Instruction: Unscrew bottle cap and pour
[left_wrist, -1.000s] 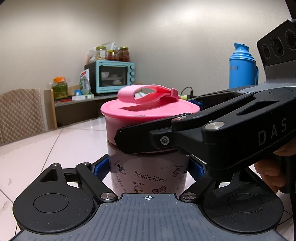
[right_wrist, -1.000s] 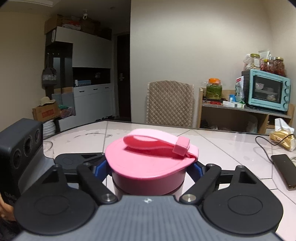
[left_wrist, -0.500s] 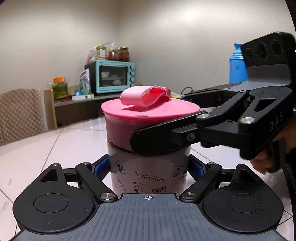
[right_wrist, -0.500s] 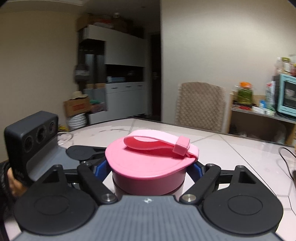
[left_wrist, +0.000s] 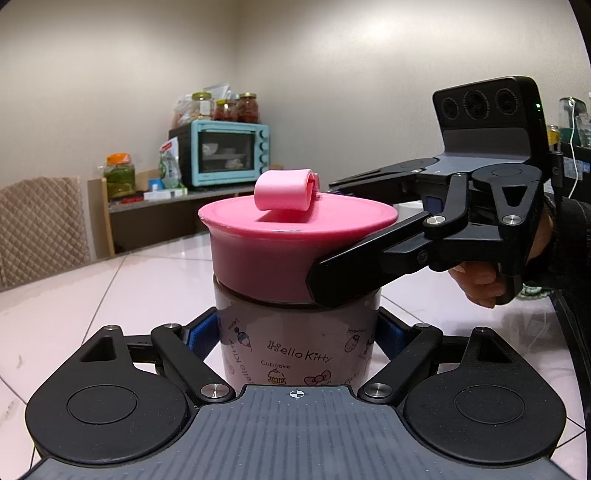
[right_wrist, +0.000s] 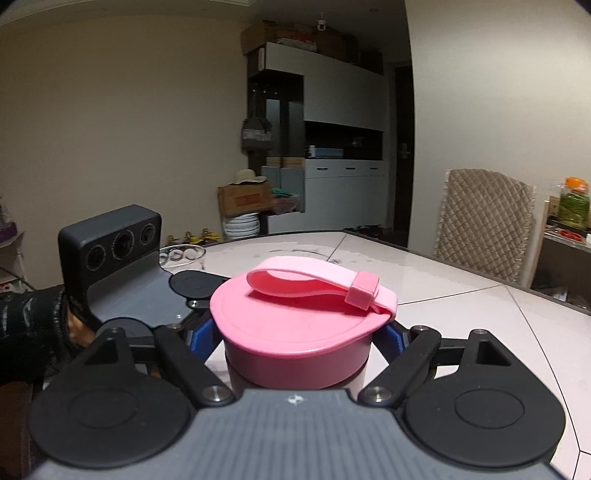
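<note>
Both pictures are taken in soft indoor light that comes from above. In the left wrist view the wall behind the pink cap is bright, with a pale glow high above the cap, and the strap throws a small shadow on the cap's top. The white table around the cap shines a little. The right wrist view is dimmer and slightly blurred; the cupboard far behind the pink cap is dark and soft. Straight lines bend near the edges, and the corners turn black.
</note>
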